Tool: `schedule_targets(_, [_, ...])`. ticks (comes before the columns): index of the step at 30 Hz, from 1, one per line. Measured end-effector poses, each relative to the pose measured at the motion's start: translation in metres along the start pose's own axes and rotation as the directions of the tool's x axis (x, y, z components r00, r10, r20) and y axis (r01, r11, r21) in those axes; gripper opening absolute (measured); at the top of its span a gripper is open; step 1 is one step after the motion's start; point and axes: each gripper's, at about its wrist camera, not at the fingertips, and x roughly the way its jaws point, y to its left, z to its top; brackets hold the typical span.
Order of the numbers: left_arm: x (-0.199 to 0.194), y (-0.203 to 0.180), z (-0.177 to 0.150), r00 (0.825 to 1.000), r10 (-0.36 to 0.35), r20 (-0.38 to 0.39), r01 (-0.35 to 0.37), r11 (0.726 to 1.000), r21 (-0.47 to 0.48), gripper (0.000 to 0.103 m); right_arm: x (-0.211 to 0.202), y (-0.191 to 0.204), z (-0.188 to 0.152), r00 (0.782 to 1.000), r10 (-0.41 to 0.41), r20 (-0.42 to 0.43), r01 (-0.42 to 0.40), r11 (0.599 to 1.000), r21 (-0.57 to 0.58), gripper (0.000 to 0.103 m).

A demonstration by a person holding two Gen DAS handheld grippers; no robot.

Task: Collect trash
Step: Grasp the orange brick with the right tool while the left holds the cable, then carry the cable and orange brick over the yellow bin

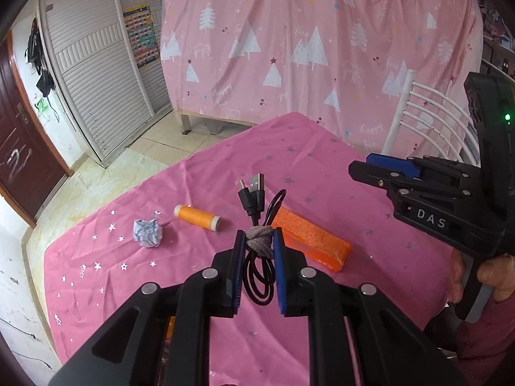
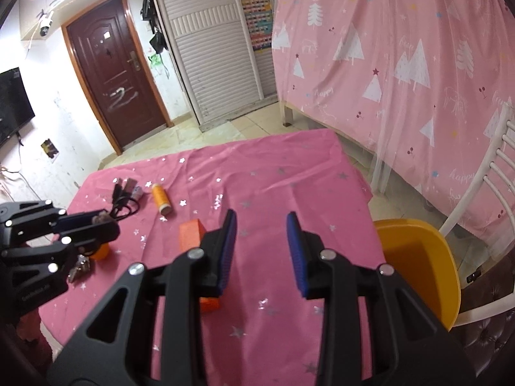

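My left gripper point(image 1: 259, 241) is shut on a coiled black USB cable point(image 1: 257, 202), gripping the grey fabric tie point(image 1: 259, 241) around it, above the pink tablecloth point(image 1: 289, 148). A crumpled ball of pale paper point(image 1: 147, 232) lies on the cloth to the left. My right gripper point(image 2: 261, 222) is open and empty above the cloth; it also shows in the left wrist view point(image 1: 363, 167) at the right. A yellow bin point(image 2: 418, 263) stands beside the table on the right. The left gripper point(image 2: 96, 222) shows at the left of the right wrist view, with the cable point(image 2: 124, 199).
An orange thread spool point(image 1: 197, 217) and a long orange block point(image 1: 312, 239) lie on the cloth; the spool point(image 2: 160, 199) and block point(image 2: 193, 234) also show in the right wrist view. A white chair point(image 2: 482, 186) stands by the bin. A pink curtain point(image 1: 322, 48) hangs behind.
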Motion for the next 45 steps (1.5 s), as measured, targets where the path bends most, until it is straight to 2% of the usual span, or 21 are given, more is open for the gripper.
schedule_targets(3, [-0.002,-0.001,0.001,1.000,0.002,0.002,-0.002,1.000,0.001,0.011,0.003,0.003,-0.003,0.994,0.093,-0.050,-0.094,0.996,0.000,0.031])
schedule_targets(7, [-0.002,0.004,0.001,1.000,0.016,0.001,-0.016,1.000,-0.013,0.011,0.017,0.027,-0.013,0.988,0.110,-0.112,-0.118,0.990,-0.074,0.031])
schedule_targets(11, [-0.003,0.011,-0.001,1.000,0.027,-0.005,-0.027,0.999,-0.024,0.011,0.032,0.043,-0.021,0.978,0.129,-0.162,-0.146,0.984,-0.101,0.031])
schedule_targets(18, [-0.003,0.016,-0.004,1.000,0.028,-0.007,-0.028,0.999,-0.036,0.011,0.050,0.056,-0.031,0.973,0.089,-0.215,-0.122,0.982,-0.145,0.030])
schedule_targets(21, [-0.002,0.017,-0.004,1.000,0.027,-0.008,-0.028,0.999,-0.039,0.011,0.052,0.058,-0.032,0.977,0.060,-0.206,-0.095,0.981,-0.166,0.030])
schedule_targets(22, [-0.001,0.017,-0.004,1.000,0.027,-0.008,-0.027,0.999,-0.042,0.011,0.052,0.058,-0.032,0.978,0.047,-0.201,-0.082,0.981,-0.173,0.021])
schedule_targets(26, [0.001,0.016,-0.002,1.000,0.027,-0.011,-0.028,0.999,-0.041,0.011,0.046,0.055,-0.029,0.986,0.010,-0.166,-0.041,0.982,-0.184,0.021])
schedule_targets(32, [0.006,0.005,0.004,1.000,0.021,-0.013,-0.021,1.000,-0.020,0.011,0.032,0.027,-0.014,0.994,-0.035,-0.106,0.019,0.989,-0.150,0.021])
schedule_targets(36, [0.013,-0.014,0.013,1.000,0.005,-0.014,-0.005,1.000,0.010,0.011,0.018,-0.008,-0.009,0.994,-0.082,-0.071,0.075,0.993,-0.093,0.022])
schedule_targets(45, [0.037,-0.080,0.047,0.996,-0.084,-0.020,0.085,0.993,0.085,0.011,-0.006,-0.081,-0.012,0.986,-0.162,-0.042,0.163,0.986,0.018,0.022])
